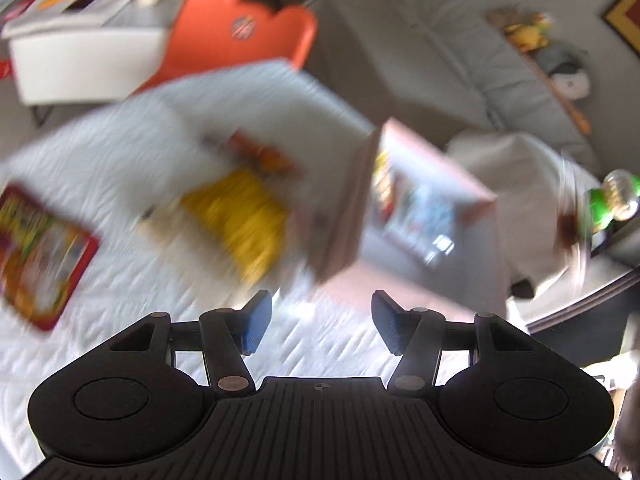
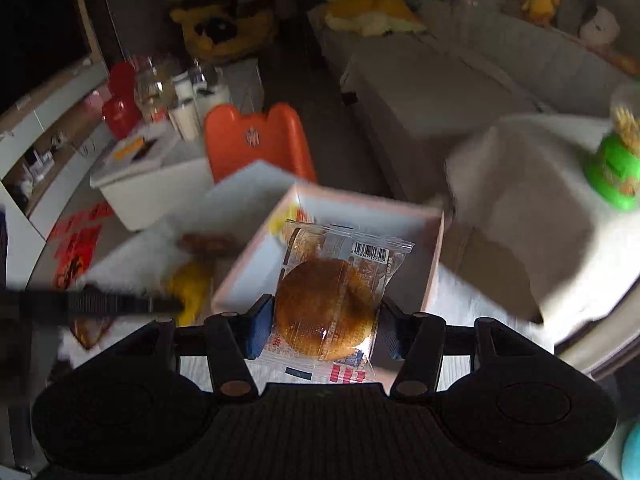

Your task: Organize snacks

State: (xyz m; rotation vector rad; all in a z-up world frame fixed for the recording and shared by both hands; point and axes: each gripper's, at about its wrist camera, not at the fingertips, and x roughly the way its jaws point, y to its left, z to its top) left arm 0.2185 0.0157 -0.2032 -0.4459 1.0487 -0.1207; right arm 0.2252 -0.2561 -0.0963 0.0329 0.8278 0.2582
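Note:
My right gripper (image 2: 326,322) is shut on a clear-wrapped round brown cake (image 2: 326,310) and holds it above the near edge of a pink-rimmed box (image 2: 434,256). My left gripper (image 1: 320,322) is open and empty above the white cloth (image 1: 120,336). In the blurred left wrist view the pink box (image 1: 436,184) stands ahead to the right with packets inside. A yellow snack packet (image 1: 240,216) lies ahead on the cloth, and a red snack packet (image 1: 36,256) lies at the left. The yellow packet (image 2: 192,284) also shows left of the box in the right wrist view.
An orange chair back (image 2: 256,140) stands behind the table. A white bin (image 2: 152,176) with bottles behind it is at the far left. A green toy (image 2: 612,172) sits on a covered stand at the right. The left gripper's dark body (image 2: 100,304) crosses the left side.

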